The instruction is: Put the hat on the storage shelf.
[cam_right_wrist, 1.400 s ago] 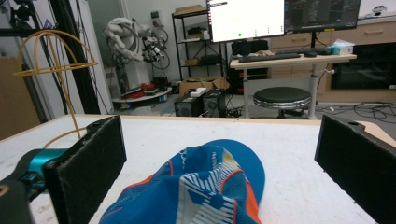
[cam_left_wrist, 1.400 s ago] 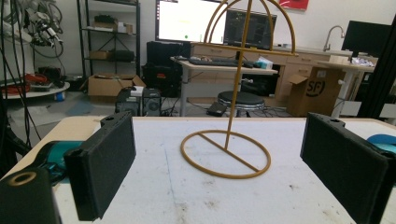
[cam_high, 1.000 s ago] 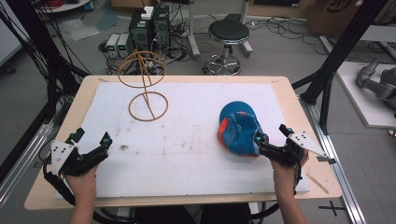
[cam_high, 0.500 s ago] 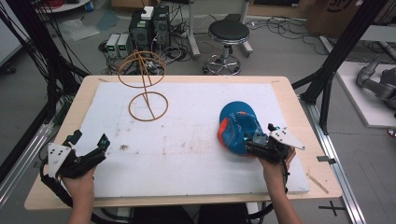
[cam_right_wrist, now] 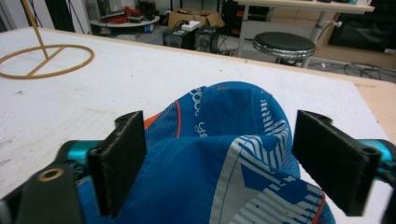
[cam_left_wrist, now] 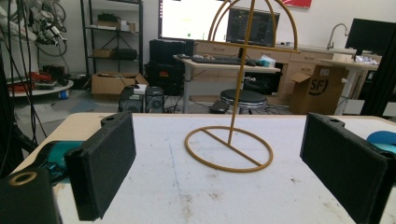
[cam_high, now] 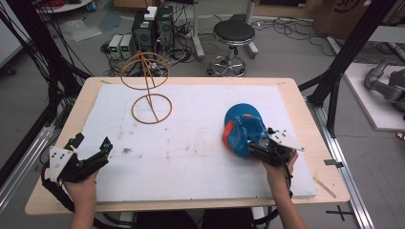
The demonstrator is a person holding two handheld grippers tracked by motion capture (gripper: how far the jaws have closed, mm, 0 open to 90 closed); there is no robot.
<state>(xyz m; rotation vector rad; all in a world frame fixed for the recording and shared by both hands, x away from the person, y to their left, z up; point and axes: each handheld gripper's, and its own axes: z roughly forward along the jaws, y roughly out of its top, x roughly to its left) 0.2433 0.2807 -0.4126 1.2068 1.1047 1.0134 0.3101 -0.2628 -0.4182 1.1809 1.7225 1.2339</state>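
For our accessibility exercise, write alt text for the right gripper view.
A blue cap with orange and white trim lies between two black jaws of the right claw, which have just been closing. Behind it, a white table.

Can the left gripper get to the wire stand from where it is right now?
Probably yes. The left gripper points at the wire stand with its jaws open, and the white mat between them looks bare. The cap lies off to the right.

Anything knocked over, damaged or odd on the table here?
Nothing is tipped or broken. The blue cap lies rumpled, its fabric bunched up between the right gripper's jaws, which have just been closing. The wire stand stands upright; the white mat is merely scuffed.
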